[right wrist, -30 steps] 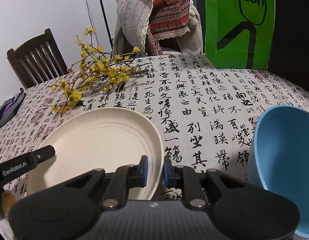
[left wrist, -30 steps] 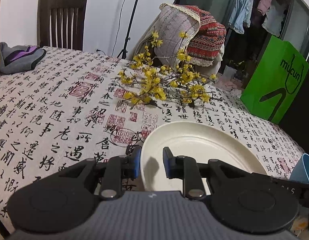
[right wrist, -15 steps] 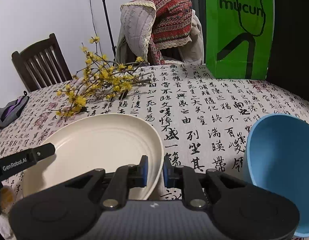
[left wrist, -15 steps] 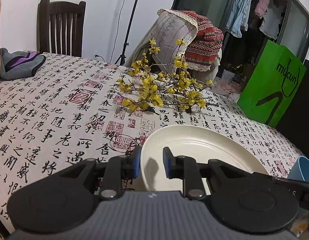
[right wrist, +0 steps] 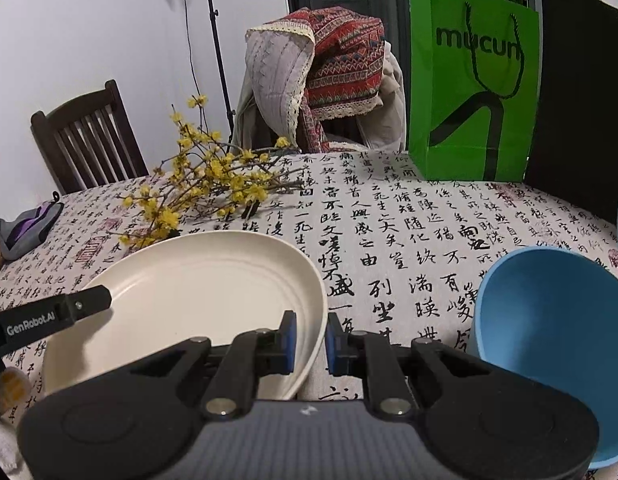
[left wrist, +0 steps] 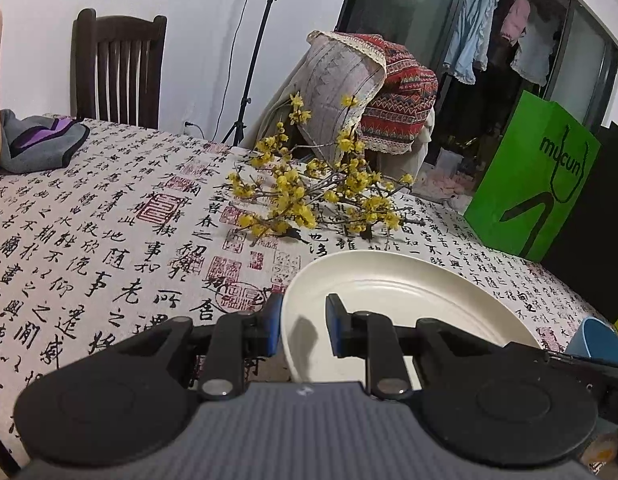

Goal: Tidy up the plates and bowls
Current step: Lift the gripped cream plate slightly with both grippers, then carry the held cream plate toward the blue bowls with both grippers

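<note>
Cream-coloured and round, the plate (left wrist: 393, 304) was gripped at two places on its rim: the left gripper (left wrist: 301, 330) clenched on the rim at its own side, and the right gripper (right wrist: 311, 342) pinched the opposite edge between its blue pads (right wrist: 289, 342). Both sets of jaws had stayed just as tight over the past second; neither had let go or shifted along the rim. What had changed was the framing. In both wrist views the calligraphy tablecloth (left wrist: 109, 240), the spray of yellow blossoms (left wrist: 321, 196) and the green shopping bag (right wrist: 473, 84) had slid downward in the picture, and more of the wall and the dark chair (left wrist: 117, 68) showed above them, so the plate and both grippers seemed to have tipped or lifted slightly together. The plate appeared to hang just above the cloth with its far edge raised, though contact at the near edge could not be ruled out.

To the right of the plate, a blue bowl (right wrist: 549, 344) sat close by on the cloth, apart from it.

For the task, this read as an early step: the plate was secured in a two-handed carry, probably on its way to a stacking spot, and the bowl was not yet dealt with.
</note>
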Motion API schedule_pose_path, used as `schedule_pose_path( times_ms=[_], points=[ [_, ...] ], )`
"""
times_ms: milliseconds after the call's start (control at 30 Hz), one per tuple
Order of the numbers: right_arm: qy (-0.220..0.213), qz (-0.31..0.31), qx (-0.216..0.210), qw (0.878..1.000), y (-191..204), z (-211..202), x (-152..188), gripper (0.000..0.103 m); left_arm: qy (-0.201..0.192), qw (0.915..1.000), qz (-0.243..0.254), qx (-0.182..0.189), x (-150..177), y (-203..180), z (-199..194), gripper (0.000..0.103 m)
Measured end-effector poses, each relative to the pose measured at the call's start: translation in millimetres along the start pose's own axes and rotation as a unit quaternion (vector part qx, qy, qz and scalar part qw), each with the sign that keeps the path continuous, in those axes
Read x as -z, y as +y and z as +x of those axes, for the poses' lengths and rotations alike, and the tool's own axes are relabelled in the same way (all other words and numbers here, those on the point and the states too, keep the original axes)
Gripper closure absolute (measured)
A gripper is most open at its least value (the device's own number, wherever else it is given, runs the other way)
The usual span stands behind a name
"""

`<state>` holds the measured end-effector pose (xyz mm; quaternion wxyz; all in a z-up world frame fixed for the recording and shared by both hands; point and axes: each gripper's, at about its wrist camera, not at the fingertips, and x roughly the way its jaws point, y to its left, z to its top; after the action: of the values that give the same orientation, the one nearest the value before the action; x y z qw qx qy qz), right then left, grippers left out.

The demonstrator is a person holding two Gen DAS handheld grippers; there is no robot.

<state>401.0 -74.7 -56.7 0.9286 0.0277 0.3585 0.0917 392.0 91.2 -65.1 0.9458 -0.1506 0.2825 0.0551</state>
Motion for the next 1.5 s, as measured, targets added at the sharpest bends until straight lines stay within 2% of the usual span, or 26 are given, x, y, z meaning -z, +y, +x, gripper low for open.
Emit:
schedule_pose_path(
  times_ms=[767, 1500],
  points=[
    [-0.036, 0.012, -0.001, 0.999, -11.2, -35.4, 8.3, 0.089, -0.027, 0.9991, 0.034, 0.0, 3.3, -21.4, -32.9, 0.08],
    [-0.064, -0.001, -0.006, 0.998, 1.6, -81.5, 21.2, 0.089, -0.042, 0.9984, 0.038, -0.002, 8.3, -17.0, -81.5, 0.08]
  ],
)
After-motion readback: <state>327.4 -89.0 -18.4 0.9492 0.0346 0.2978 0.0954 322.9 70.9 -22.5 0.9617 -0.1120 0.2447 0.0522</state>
